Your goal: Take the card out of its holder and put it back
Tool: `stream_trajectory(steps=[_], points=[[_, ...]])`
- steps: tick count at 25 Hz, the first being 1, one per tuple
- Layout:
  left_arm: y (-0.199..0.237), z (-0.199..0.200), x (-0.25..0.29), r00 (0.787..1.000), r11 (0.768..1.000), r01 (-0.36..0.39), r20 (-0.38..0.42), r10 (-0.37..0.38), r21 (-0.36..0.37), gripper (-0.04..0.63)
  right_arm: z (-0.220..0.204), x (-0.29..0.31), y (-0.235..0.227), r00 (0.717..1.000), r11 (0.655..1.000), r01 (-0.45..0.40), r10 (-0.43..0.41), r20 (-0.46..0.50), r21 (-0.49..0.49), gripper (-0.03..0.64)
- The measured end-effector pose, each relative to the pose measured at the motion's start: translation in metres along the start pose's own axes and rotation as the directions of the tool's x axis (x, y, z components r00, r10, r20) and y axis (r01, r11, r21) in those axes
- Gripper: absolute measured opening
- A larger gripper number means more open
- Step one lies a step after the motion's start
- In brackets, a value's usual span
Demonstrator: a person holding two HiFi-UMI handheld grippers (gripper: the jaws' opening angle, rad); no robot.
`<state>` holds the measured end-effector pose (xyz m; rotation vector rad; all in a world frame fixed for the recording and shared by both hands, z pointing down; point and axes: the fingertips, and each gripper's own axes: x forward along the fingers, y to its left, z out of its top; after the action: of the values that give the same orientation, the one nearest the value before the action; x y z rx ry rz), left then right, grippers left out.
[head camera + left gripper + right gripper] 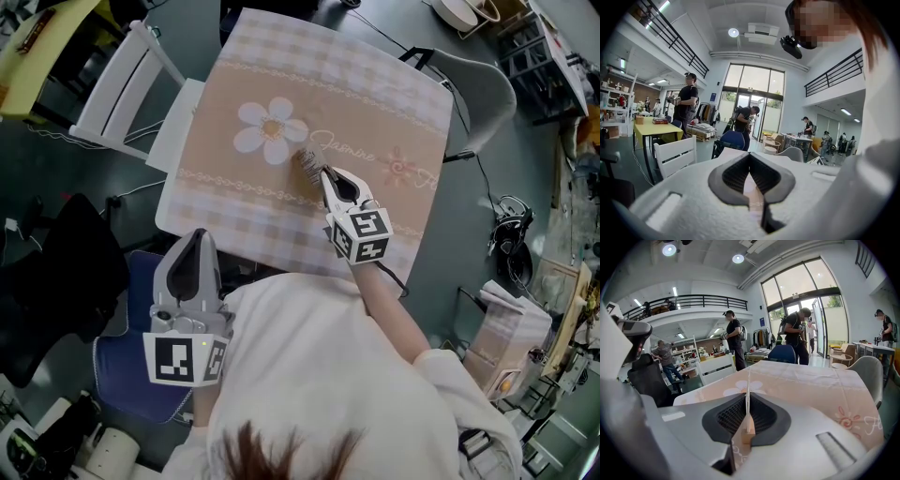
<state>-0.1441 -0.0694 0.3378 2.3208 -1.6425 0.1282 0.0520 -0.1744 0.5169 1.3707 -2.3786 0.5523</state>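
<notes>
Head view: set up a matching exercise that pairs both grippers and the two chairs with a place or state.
1. right white two-jaw gripper
2. left white two-jaw gripper
3. white slatted chair
4. grey shell chair

a. jaws together, nothing between
b. head view's upper left, beside the pink-clothed table
c. shut on a thin white card
d. head view's upper right

Pairs: 1-c, 2-a, 3-b, 4-d

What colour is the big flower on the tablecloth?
The flower is white with a yellow-orange middle. The head view shows it best.
</notes>
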Motion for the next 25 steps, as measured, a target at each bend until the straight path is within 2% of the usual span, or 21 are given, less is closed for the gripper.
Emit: stream_trajectory(steps=[13,15,19,25], points=[[0.001,-0.002,-0.005,1.000,1.000,-0.015,0.002,0.015,-0.004,0.000,0.000,0.001,0.000,1.000,1.000,-0.007,0.007,0.001,-0.004,0.018],[0.001,-0.002,-0.006,1.000,1.000,-0.019,0.003,0.019,-0.004,0.000,0.000,0.000,0.001,1.000,1.000,-0.014,0.014,0.006,-0.006,0.026],[0.000,-0.002,-0.009,1.000,1.000,-0.026,0.008,0.026,-0.003,0.000,0.007,-0.002,0.003,0.999,0.999,-0.037,0.036,0.033,0.018,0.083],[-0.006,0.000,-0.010,1.000,1.000,-0.018,0.023,0.017,0.002,0.000,0.024,-0.008,-0.003,0.996,0.999,-0.027,0.025,0.084,0.022,0.089]])
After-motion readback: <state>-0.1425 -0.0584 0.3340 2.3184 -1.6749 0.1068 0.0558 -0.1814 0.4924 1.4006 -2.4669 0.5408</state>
